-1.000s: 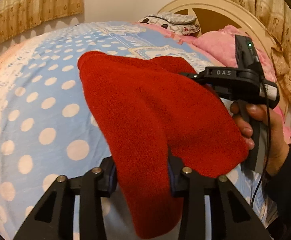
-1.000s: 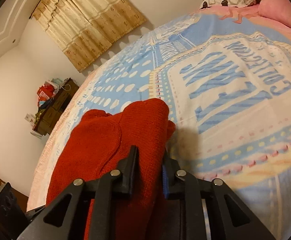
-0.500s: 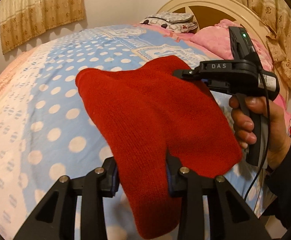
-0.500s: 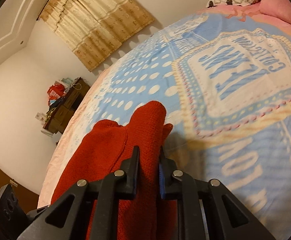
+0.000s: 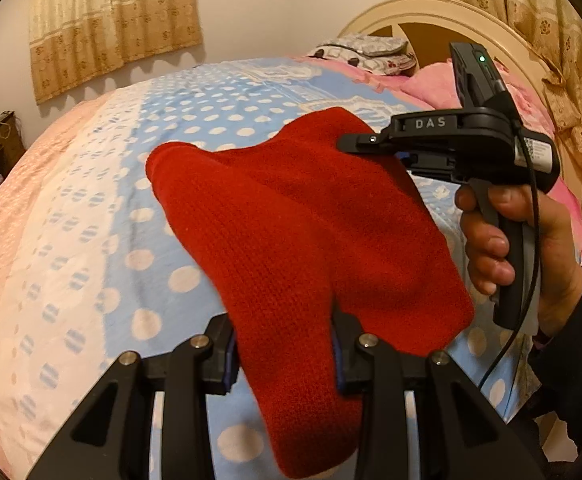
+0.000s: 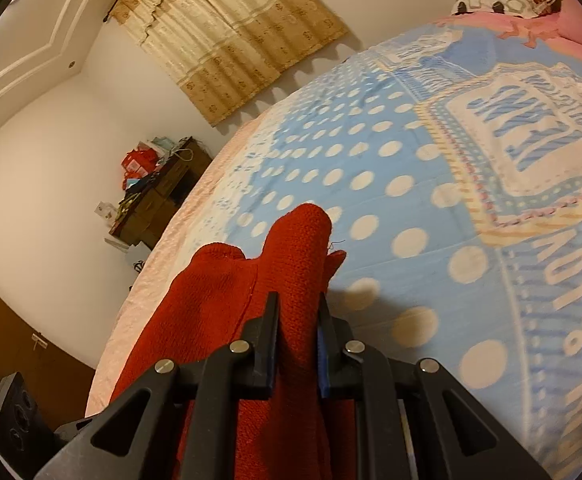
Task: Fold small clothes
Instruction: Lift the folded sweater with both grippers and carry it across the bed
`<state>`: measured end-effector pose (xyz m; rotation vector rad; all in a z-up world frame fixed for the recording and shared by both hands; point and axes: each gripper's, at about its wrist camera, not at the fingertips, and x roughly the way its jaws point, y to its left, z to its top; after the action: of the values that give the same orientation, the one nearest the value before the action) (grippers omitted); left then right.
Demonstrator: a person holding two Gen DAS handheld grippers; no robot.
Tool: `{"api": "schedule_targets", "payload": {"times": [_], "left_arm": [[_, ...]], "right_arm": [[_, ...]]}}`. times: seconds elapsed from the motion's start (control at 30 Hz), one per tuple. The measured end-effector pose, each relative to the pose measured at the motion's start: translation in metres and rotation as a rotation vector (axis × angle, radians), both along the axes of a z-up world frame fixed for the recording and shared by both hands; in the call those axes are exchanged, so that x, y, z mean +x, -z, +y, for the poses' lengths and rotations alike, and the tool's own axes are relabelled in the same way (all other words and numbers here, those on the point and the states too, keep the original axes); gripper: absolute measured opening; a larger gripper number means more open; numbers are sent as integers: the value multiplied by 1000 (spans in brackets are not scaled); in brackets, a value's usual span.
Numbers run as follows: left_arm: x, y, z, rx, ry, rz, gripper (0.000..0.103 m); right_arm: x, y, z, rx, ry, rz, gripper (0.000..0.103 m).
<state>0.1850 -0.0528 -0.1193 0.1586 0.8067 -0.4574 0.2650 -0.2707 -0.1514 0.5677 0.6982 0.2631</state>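
Note:
A red knitted garment hangs in the air above the bed, stretched between both grippers. In the left wrist view my left gripper is shut on its near edge, and a loose end droops below the fingers. My right gripper, held by a hand, pinches the garment's far edge at the right. In the right wrist view my right gripper is shut on a bunched fold of the red garment, which trails off to the lower left.
The bed carries a blue cover with white dots and a lettered panel. A cream headboard, pink bedding and a grey bundle lie at the far end. A cluttered dark dresser stands by the wall.
Both grippers have carried the red garment sideways across the bed and a little higher. Both still hold it as before.

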Motion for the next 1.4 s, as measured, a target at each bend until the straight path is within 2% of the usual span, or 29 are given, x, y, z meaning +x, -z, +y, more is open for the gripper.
{"api": "schedule_targets", "payload": {"times": [0.6,1.4], "left_arm": [[-25,-5,50,-41,-111,-36,36],[-42,3,120,-37,-253,-42,36]], "right_arm": [[-3,-22,75,-19,-109,-34,14],[20,-21,180,-17,-267,-36,14]]}}
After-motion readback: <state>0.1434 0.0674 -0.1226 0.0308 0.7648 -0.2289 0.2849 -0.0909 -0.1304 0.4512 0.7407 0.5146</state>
